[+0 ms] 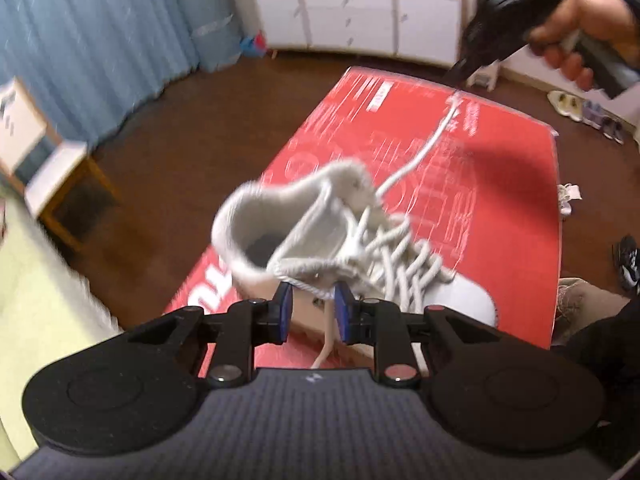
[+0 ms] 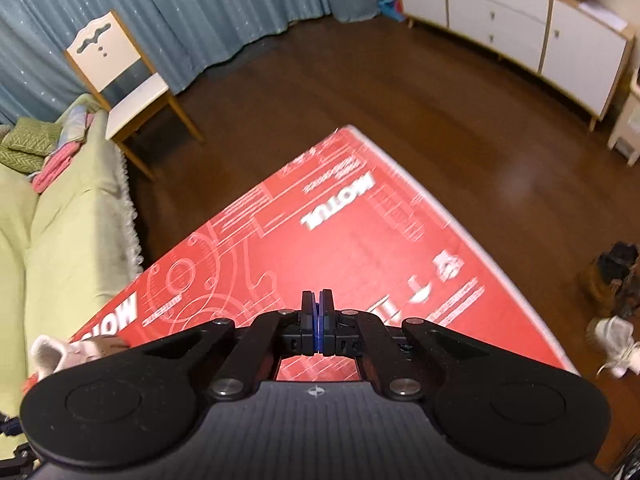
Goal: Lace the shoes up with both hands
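A white high-top shoe (image 1: 320, 236) lies blurred on a red cardboard box (image 1: 500, 216), its toe toward the right. My left gripper (image 1: 313, 306) is open just in front of it. A loose strand of the white lace (image 1: 326, 332) hangs between the blue pads (image 1: 285, 308) without being pinched. A second stretch of lace (image 1: 432, 136) runs taut from the top eyelets up to my right gripper (image 1: 456, 76), held in a hand at the upper right and shut on the lace end. In the right wrist view its jaws (image 2: 317, 304) are pressed together over the box (image 2: 360, 240), the lace is hidden, and the shoe's collar (image 2: 52, 354) peeks in at bottom left.
Brown wooden floor surrounds the box. A green sofa (image 2: 60, 240) and a white chair (image 2: 132, 88) stand to the left, and a white cabinet (image 2: 520, 28) along the back wall. Other shoes (image 2: 616, 344) lie on the floor to the right. Blue curtains (image 2: 180, 12) hang behind.
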### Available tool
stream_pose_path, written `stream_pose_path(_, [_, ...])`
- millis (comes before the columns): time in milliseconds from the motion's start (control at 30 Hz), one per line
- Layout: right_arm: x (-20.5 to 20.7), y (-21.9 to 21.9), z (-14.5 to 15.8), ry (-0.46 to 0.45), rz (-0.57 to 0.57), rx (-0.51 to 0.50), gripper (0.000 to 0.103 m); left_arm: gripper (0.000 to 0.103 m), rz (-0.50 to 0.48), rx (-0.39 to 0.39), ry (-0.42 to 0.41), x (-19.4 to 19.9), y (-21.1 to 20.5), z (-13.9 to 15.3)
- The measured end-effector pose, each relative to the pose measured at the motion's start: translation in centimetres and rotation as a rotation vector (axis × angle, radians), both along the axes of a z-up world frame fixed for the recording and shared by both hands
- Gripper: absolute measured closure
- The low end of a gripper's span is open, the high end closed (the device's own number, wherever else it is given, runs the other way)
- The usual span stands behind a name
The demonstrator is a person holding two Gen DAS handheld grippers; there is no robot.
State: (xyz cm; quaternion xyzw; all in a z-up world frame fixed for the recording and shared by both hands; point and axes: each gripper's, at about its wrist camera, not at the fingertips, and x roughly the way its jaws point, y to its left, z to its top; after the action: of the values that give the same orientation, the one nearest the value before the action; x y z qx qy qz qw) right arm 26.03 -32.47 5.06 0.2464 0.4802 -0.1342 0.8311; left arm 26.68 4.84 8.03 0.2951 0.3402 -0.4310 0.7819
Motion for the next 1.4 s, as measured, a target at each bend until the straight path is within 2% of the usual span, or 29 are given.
stream_pose_path(33, [0.0,0.2,-0.2,0.004,0.001,0.013,0.103,0.086,-0.029,-0.027,-0.012,-0.4,0.2,0.3])
stream_pose_path(133, [-0.5,0.8,-0.6,0.01,0.007,0.029,0.103,0.086,-0.126,-0.085,0.043,-1.2,0.3,0.8])
stream_pose_path(267, [-0.9,1.0,-1.1,0.021,0.004,0.024,0.103,0.086,-0.132,-0.068,0.067,-1.9,0.3,0.6])
stream_pose_path(333, [-0.9,0.9,-0.9,0.023,0.007,-0.035,0.103,0.086,-0.113,-0.058,0.067,-1.8,0.5,0.5])
stream_pose_path(400, [-0.9,0.7,-0.3,0.02,0.005,-0.14,0.103,0.086,-0.075,-0.03,0.055,-1.4,1.0,0.1])
stream_pose_path(567, [-1.3,-1.1,1.5,-0.003,-0.099,-0.348,0.103,0.086,-0.01,0.069,0.024,-0.8,1.9,-1.5])
stream_pose_path(800, [-1.9,-2.5,2.5,-0.001,-0.141,-0.437,0.103,0.085,-0.029,0.114,0.001,-0.9,1.2,-3.7])
stream_pose_path(933, [-2.5,-3.0,2.3,-0.012,-0.141,-0.345,0.103,0.086,-0.053,0.144,-0.024,-0.7,0.4,-5.2])
stream_pose_path(967, [-2.6,-3.0,2.1,-0.011,-0.139,-0.316,0.103,0.089,-0.059,0.152,-0.021,-0.7,0.2,-5.5])
stream_pose_path(1000, [-2.8,-2.9,1.9,-0.01,-0.134,-0.287,0.103,0.099,-0.06,0.155,-0.013,-0.6,0.1,-5.7])
stream_pose_path(1033, [-3.0,-2.7,1.8,-0.009,-0.131,-0.264,0.103,0.103,-0.057,0.157,-0.005,-0.5,0.1,-5.7])
stream_pose_path(1267, [-3.1,0.4,1.1,-0.009,-0.041,-0.137,0.103,0.103,0.076,0.192,0.005,-0.7,3.0,-4.0])
stream_pose_path(1400, [-2.6,1.9,0.5,-0.017,0.009,-0.116,0.103,0.103,0.134,0.158,0.026,-1.0,4.2,-3.3])
